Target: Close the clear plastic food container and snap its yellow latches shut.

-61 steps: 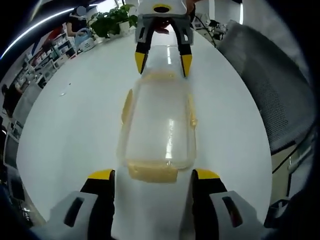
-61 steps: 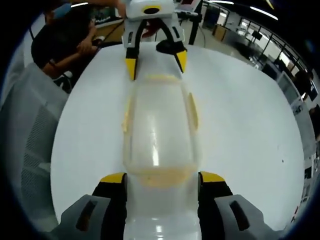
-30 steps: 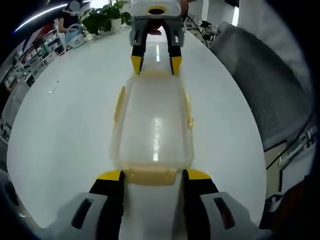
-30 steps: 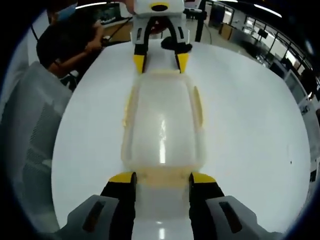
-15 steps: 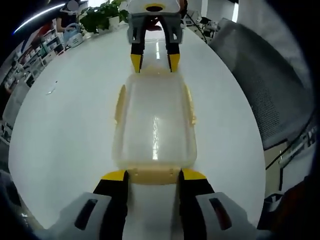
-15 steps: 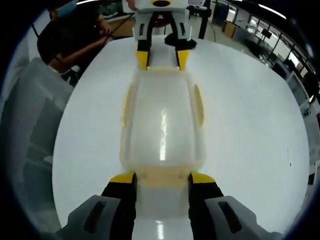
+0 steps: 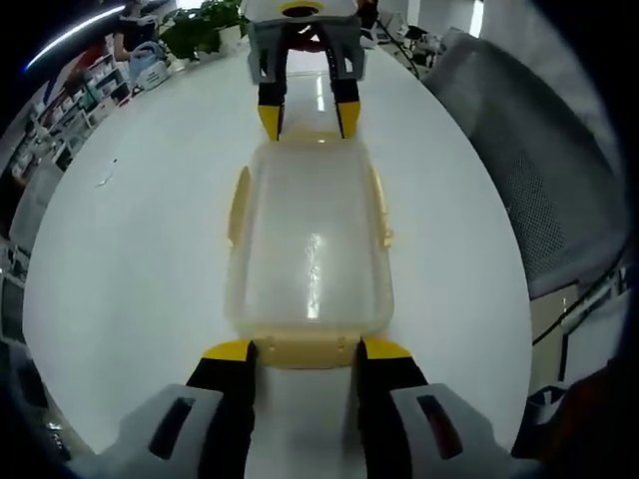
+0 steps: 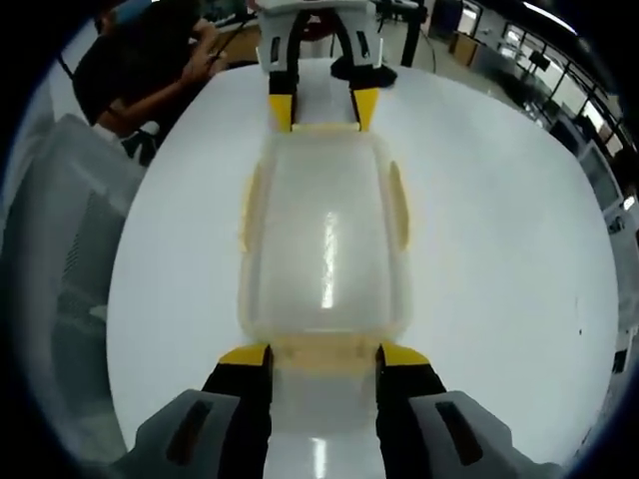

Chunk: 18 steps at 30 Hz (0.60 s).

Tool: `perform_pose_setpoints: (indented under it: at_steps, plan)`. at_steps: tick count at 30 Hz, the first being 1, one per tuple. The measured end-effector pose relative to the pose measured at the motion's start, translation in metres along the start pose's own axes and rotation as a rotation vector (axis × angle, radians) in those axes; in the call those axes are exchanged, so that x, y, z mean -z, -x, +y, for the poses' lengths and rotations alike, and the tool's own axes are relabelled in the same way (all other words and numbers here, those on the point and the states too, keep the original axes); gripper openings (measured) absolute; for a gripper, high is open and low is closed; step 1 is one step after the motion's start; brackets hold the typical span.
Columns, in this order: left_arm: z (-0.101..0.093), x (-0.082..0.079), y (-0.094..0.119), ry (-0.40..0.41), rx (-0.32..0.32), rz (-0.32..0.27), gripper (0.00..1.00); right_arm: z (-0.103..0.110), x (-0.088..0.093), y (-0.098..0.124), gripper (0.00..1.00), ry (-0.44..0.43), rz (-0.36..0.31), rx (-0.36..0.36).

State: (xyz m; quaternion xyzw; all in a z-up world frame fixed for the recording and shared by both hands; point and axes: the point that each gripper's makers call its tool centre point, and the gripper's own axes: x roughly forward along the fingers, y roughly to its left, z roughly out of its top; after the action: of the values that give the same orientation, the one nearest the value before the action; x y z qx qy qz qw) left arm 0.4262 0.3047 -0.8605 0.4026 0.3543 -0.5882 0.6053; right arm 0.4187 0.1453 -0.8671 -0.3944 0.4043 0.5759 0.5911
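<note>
The clear plastic container (image 7: 308, 239) lies lengthwise on the white table (image 7: 130, 259), lid on top, with a grip at each end. My left gripper (image 7: 306, 351) has its yellow-tipped jaws against both sides of the near yellow end latch (image 7: 305, 353). At the far end the right gripper (image 7: 309, 120) flanks the other end latch. In the right gripper view the container (image 8: 324, 239) lies the same way. My right gripper (image 8: 323, 356) clasps the near end latch (image 8: 324, 351) and the left gripper (image 8: 323, 110) is opposite. Yellow side latches (image 7: 238, 205) (image 8: 399, 205) stand slightly out from the long walls.
A grey mesh chair (image 7: 539, 170) stands beside the table (image 8: 499, 249), and shows as chair (image 8: 60, 249) in the right gripper view. A person in dark clothes (image 8: 130, 70) sits past the far edge. Potted plants (image 7: 200, 30) and shelves stand beyond the table.
Both grippers' jaws have narrowed from wide apart to the width of the end latches and have moved in closer. The container lies where it was.
</note>
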Motion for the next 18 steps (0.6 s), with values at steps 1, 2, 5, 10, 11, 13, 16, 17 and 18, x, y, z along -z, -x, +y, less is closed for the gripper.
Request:
perform_pose_setpoints:
  at_steps: [1,2,5,10,11,13,16,17,18]
  plan:
    - [0.000,0.000,0.000,0.008,0.005,-0.004,0.39,0.000,0.000,0.000,0.39,-0.007,-0.002,0.002]
    - [0.000,0.000,0.000,0.011,0.006,-0.006,0.39,-0.001,0.000,0.000,0.39,-0.006,-0.002,0.002]
    - [0.001,0.001,0.001,0.021,0.010,-0.022,0.39,0.000,-0.001,0.000,0.39,-0.012,0.016,0.005]
    - [0.001,0.001,0.001,0.035,0.015,-0.013,0.39,-0.001,0.000,0.001,0.39,-0.016,0.020,0.002]
    - [0.000,0.000,0.000,0.034,0.013,-0.009,0.39,0.000,0.000,0.001,0.39,-0.014,0.020,0.000]
    - [-0.003,-0.001,0.001,0.041,0.016,0.007,0.39,0.002,0.000,0.002,0.39,-0.022,0.021,-0.008]
    - [-0.009,-0.001,0.001,0.047,0.026,0.016,0.39,0.008,0.001,0.002,0.39,-0.023,0.025,-0.020]
    - [-0.010,0.000,0.001,0.052,0.030,0.018,0.39,0.010,0.001,0.003,0.39,-0.024,0.024,-0.025]
    - [-0.010,-0.001,0.001,0.053,0.029,0.018,0.39,0.010,0.001,0.004,0.39,-0.022,0.026,-0.021]
